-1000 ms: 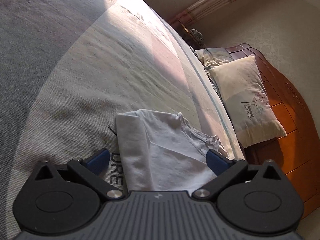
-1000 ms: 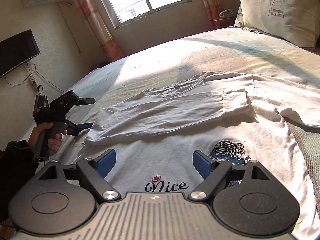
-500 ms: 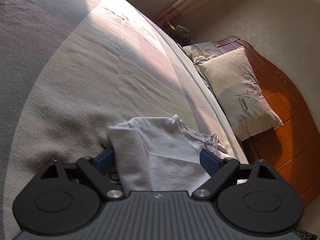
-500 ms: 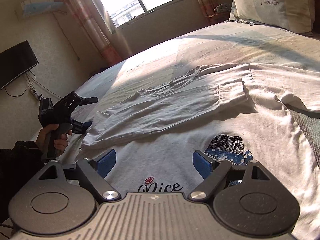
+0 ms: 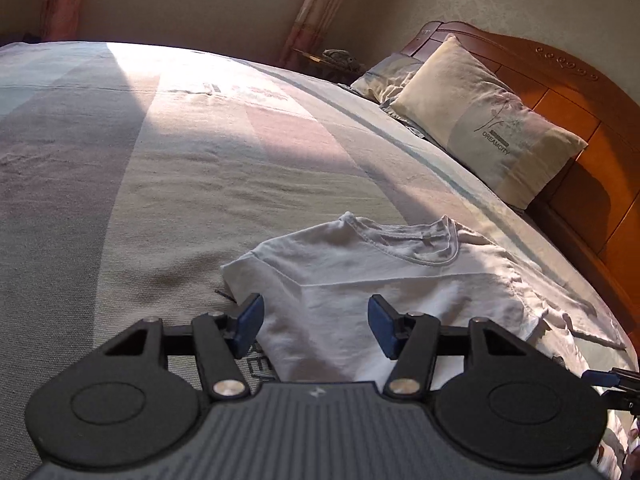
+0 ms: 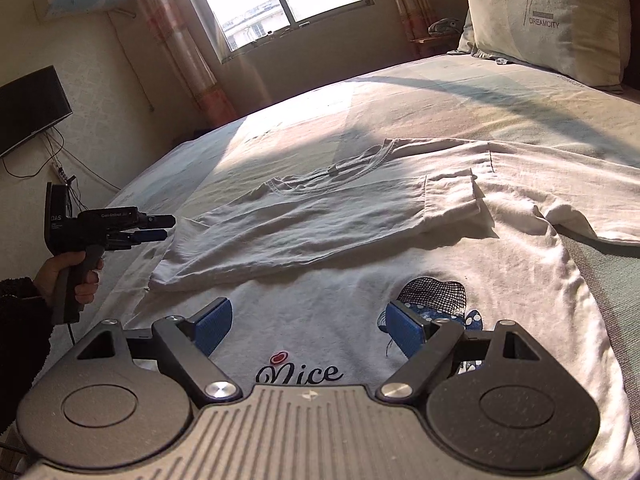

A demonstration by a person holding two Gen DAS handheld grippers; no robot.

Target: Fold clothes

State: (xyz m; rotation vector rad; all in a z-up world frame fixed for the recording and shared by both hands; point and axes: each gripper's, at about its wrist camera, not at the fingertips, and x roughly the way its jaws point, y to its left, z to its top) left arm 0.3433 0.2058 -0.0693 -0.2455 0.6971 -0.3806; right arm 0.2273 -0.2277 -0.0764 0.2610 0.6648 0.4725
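White T-shirt (image 6: 400, 280) lies spread on the bed (image 5: 160, 160), one side folded over its middle.

A pillow (image 5: 488, 128) leans on the wooden headboard (image 5: 600, 184), well apart from the shirt; nothing blocks it. The left gripper (image 5: 314, 322), jaws spread and empty, hovers at the folded edge. The right gripper (image 6: 308, 328), also spread and empty, hangs over the printed front.

Left claw (image 5: 314, 326) has lifted and levelled — jaws narrower, empty.

Left tongs (image 5: 315, 326) open — above white t-shirt (image 5: 372, 280) on bed (image 5: 160, 168).
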